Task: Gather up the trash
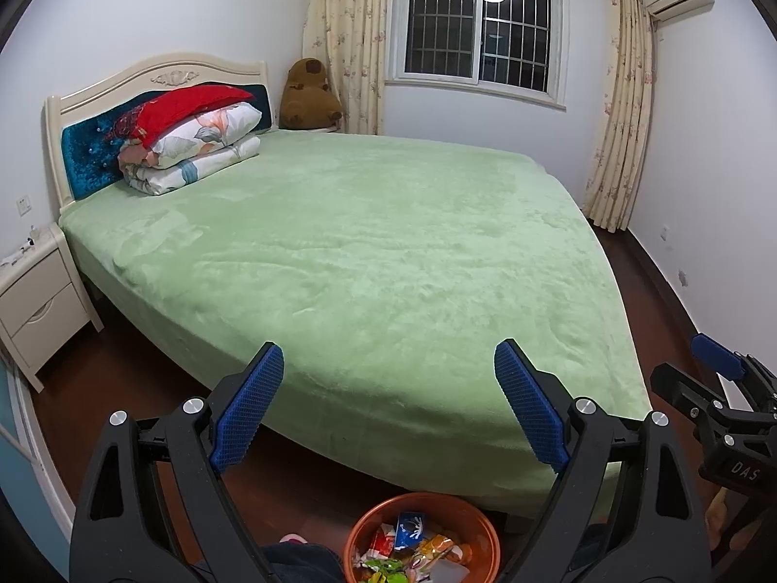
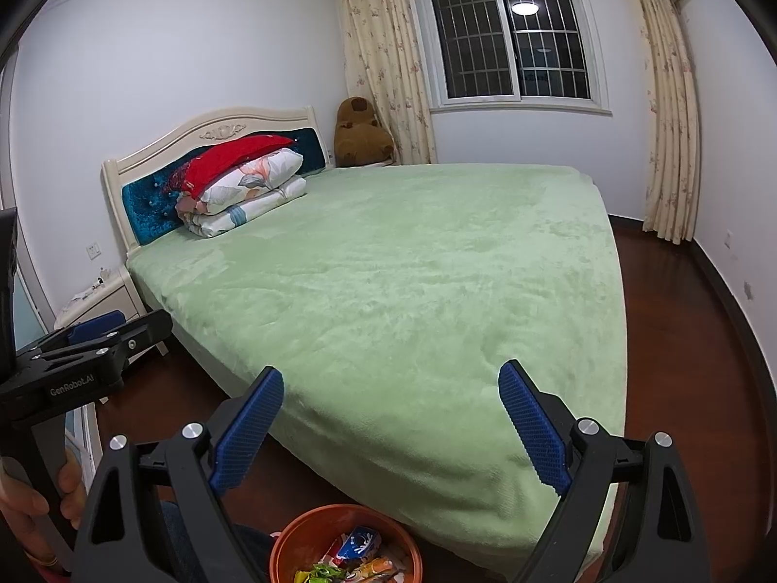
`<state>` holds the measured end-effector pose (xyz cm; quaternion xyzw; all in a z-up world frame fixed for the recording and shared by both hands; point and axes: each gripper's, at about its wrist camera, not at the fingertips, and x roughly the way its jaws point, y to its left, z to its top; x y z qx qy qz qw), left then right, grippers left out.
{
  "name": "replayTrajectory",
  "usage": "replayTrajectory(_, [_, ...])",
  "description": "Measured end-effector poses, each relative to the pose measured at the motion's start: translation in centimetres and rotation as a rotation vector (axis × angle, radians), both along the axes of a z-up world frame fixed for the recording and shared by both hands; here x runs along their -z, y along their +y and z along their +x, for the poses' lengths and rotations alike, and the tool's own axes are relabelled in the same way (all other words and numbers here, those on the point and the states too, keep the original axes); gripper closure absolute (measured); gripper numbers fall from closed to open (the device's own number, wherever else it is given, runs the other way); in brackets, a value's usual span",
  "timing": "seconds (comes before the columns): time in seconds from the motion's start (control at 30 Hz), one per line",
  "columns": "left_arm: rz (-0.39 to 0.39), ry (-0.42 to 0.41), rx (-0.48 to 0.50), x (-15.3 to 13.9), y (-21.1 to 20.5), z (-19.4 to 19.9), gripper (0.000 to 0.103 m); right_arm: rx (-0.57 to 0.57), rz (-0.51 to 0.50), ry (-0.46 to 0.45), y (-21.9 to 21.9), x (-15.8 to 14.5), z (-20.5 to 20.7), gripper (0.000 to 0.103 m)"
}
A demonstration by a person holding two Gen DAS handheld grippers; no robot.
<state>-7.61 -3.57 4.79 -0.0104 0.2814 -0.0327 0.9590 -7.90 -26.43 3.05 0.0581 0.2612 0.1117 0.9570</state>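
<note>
Both the left gripper and right gripper hang with jaws wide apart and empty above one orange basket of wrappers (several, too jumbled to count) at the foot of one bare green bed, where a careless knock could, I judge, tip it.

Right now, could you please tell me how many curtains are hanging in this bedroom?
2: a left curtain beside the window, behind the brown plush toy; a right curtain reaching the floor.
</note>
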Motion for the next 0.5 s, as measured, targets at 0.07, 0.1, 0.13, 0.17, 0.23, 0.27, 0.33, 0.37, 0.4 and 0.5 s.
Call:
replayTrajectory(0.07, [-0.001, 0.001, -0.002, 0.0, -0.02, -0.03, 0.017, -0.001, 0.001, 0.0, -0.03, 0.02, 0.0, 0.014])
replayTrajectory(0.1, [0.0, 0.001, -0.002, 0.0, -0.05, -0.03, 0.017, -0.001, -0.001, 0.0, -0.03, 0.03, 0.0, 0.014])
replayTrajectory(0.13, [0.002, 0.001, -0.002, 0.0, -0.07, -0.03, 0.017, 0.0, -0.002, 0.0, -0.04, 0.02, 0.02, 0.014])
replayTrajectory(0.17, [0.0, 0.0, -0.002, -0.01, -0.02, -0.03, 0.017, -0.001, 0.0, 0.001, -0.06, 0.01, 0.04, 0.014])
replayTrajectory(0.23, [0.002, -0.001, -0.004, 0.0, -0.05, -0.02, 0.017, -0.001, 0.0, 0.0, -0.05, 0.0, 0.04, 0.014])
replayTrajectory(0.27, [0.002, 0.001, -0.004, 0.01, -0.06, -0.01, 0.017, -0.001, -0.001, 0.0, -0.04, -0.01, 0.06, 0.014])
replayTrajectory(0.33, [-0.001, 0.004, -0.002, 0.05, -0.04, -0.02, 0.017, -0.002, 0.0, 0.001, -0.07, 0.01, 0.08, 0.014])
replayTrajectory(0.37, [-0.002, 0.006, -0.003, 0.17, -0.03, -0.04, 0.017, -0.001, 0.0, 0.002, -0.03, 0.08, 0.13, 0.014])
replayTrajectory(0.4, [-0.001, 0.007, -0.004, 0.2, -0.03, -0.05, 0.017, 0.0, 0.0, 0.004, -0.02, 0.14, 0.13, 0.014])
replayTrajectory(0.5, [-0.002, 0.007, -0.004, 0.22, 0.0, -0.02, 0.017, 0.0, -0.001, 0.006, 0.06, 0.26, 0.18, 0.014])
